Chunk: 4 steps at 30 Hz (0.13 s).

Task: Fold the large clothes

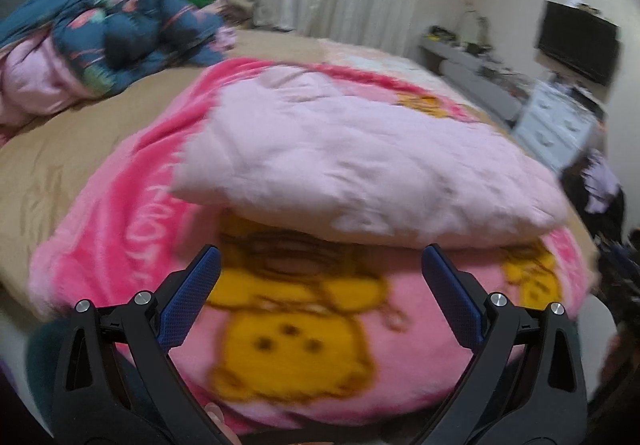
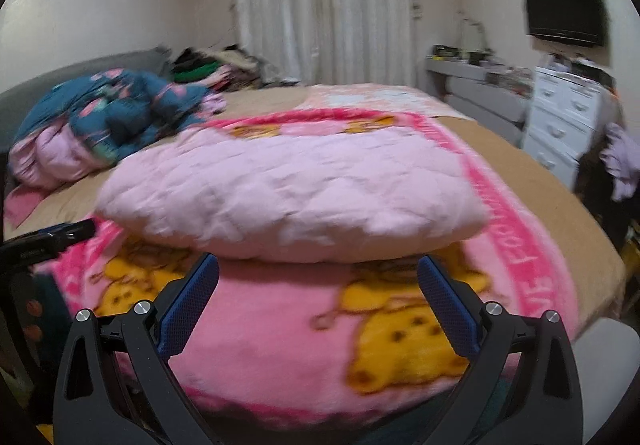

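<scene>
A pale pink quilted piece lies folded into a thick pad on a pink fleece blanket with yellow cartoon bears, spread on the bed. It also shows in the right wrist view, on the same blanket. My left gripper is open and empty, just short of the pad's near edge. My right gripper is open and empty at the pad's near edge. The left gripper's black body shows at the left of the right wrist view.
A crumpled blue patterned quilt with pink lining lies at the bed's far left, also in the right wrist view. The tan bed sheet surrounds the blanket. White drawers, a grey shelf and a wall television stand at right.
</scene>
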{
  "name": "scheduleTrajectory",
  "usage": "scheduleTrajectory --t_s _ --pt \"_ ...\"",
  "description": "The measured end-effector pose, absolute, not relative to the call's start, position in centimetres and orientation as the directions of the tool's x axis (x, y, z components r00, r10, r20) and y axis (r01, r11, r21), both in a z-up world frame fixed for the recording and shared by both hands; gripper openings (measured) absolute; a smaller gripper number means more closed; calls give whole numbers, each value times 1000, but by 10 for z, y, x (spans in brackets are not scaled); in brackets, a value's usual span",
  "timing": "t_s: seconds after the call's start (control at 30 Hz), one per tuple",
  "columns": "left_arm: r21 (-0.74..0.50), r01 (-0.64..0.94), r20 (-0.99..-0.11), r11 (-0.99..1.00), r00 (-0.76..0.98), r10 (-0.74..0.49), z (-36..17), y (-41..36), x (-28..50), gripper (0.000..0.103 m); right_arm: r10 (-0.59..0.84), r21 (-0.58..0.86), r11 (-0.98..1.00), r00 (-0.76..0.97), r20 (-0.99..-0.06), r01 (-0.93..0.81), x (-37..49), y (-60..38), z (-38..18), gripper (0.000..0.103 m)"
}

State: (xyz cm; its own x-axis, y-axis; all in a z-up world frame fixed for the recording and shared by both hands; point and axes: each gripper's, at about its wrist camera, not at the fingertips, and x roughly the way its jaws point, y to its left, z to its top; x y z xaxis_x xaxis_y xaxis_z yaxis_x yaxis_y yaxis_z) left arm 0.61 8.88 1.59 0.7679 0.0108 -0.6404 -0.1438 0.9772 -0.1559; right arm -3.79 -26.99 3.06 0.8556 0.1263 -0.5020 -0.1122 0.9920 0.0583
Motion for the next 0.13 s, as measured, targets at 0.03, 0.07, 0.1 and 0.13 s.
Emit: scheduleTrajectory --t_s 0.03,0.07,0.1,0.13 --pt "-146 -183 -645 972 763 47 15 103 11 94 82 60 996 862 -500 -60 -34 -288 29 99" --pt "-127 -251 -655 960 748 109 15 132 21 94 11 60 998 863 -505 22 -29 -317 25 99" --pt "-113 -307 -662 945 733 158 16 155 27 94 -52 56 994 857 -513 94 -24 -339 20 99" --pt "-98 -371 -663 924 716 217 16 180 32 94 -151 50 977 834 -531 208 -19 -378 11 99"
